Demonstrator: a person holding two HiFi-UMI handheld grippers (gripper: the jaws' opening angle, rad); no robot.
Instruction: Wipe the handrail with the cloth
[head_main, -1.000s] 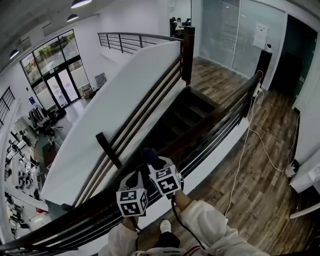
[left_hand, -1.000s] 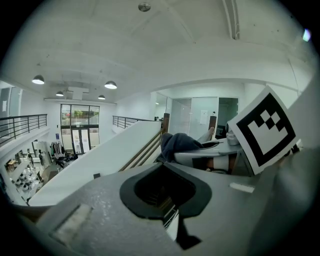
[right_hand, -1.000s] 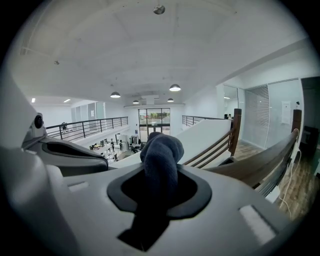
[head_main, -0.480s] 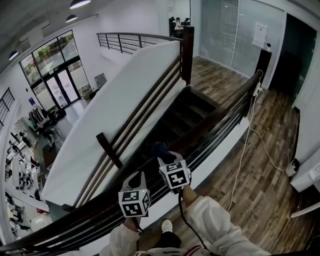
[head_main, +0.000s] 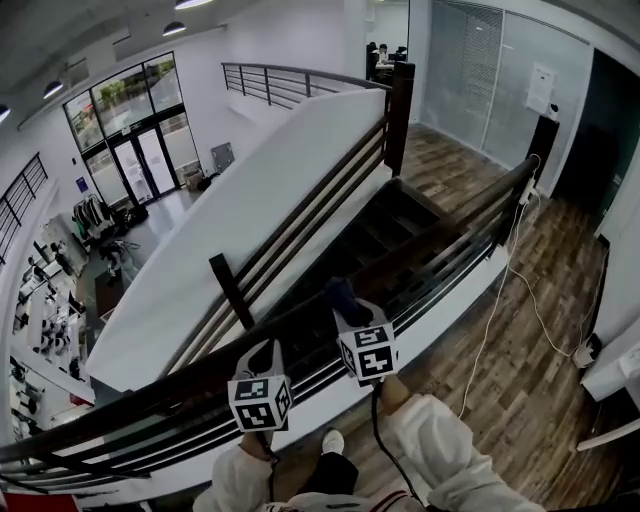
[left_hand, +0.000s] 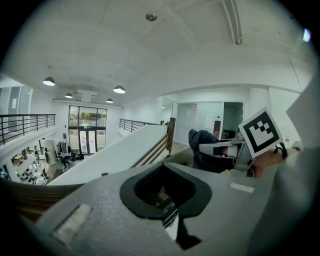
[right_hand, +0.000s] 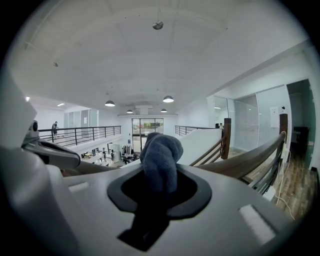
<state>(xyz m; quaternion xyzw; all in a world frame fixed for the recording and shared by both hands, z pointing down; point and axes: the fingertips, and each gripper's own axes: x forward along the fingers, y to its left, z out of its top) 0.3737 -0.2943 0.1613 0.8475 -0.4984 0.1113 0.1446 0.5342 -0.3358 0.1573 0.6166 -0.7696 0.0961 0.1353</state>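
The right gripper (right_hand: 159, 186) is closed on a dark blue cloth (right_hand: 160, 155), which stands bunched up out of its jaws. In the head view the cloth (head_main: 340, 294) sits over the top of the dark wooden handrail (head_main: 160, 392), beside the stairwell; actual contact cannot be confirmed. The left gripper (head_main: 262, 358) is just beside the right gripper (head_main: 348, 314) at the same rail, jaws drawn together with nothing between them.
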